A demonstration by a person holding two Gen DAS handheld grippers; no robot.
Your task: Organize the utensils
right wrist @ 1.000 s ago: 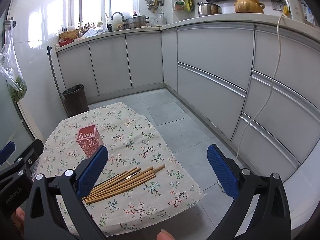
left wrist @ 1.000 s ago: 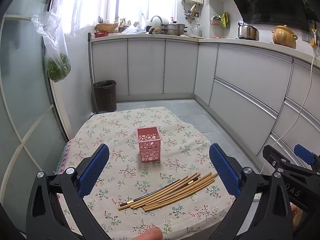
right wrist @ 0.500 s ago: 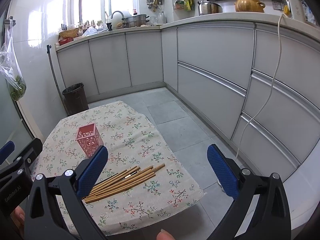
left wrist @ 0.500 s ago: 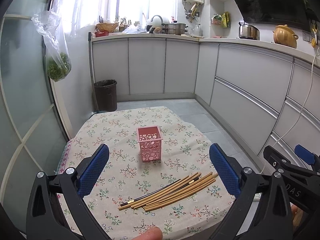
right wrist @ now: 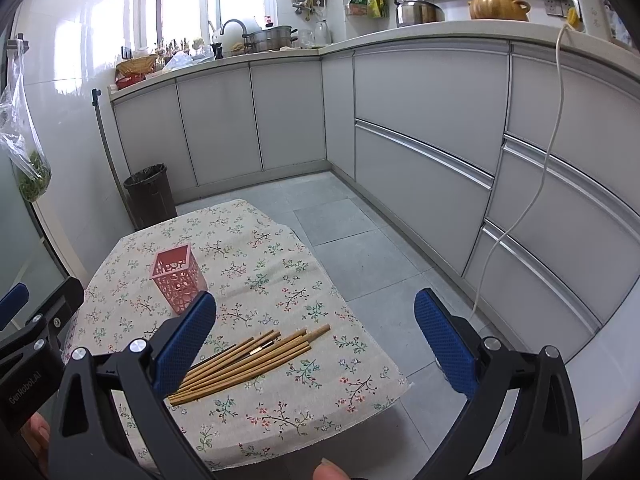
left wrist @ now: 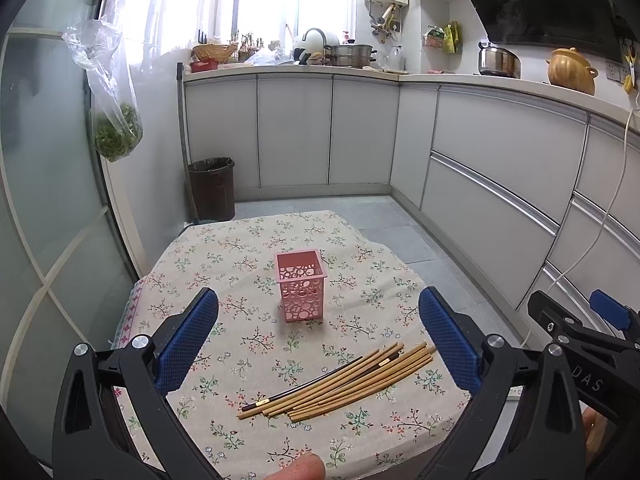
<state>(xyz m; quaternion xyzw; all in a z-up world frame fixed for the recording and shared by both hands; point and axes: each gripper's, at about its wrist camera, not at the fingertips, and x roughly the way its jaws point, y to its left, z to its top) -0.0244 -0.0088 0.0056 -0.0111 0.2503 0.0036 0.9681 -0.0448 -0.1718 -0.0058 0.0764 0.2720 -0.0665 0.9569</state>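
Chopsticks untouched, grippers idle

Chopsticks lie bundled on your table's near edge; the pink holder stands empty beyond, apart. Your left gripper and right gripper hover wide apart, holding nothing. Since a second ago only slight drift: no pick started.

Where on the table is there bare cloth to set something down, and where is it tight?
Bare cloth lies left of the pink holder toward the table's left edge, behind the holder to the far edge of the tablecloth, and in the strip between holder and chopsticks. Crowded: the near right corner, where the chopsticks lie fanned.
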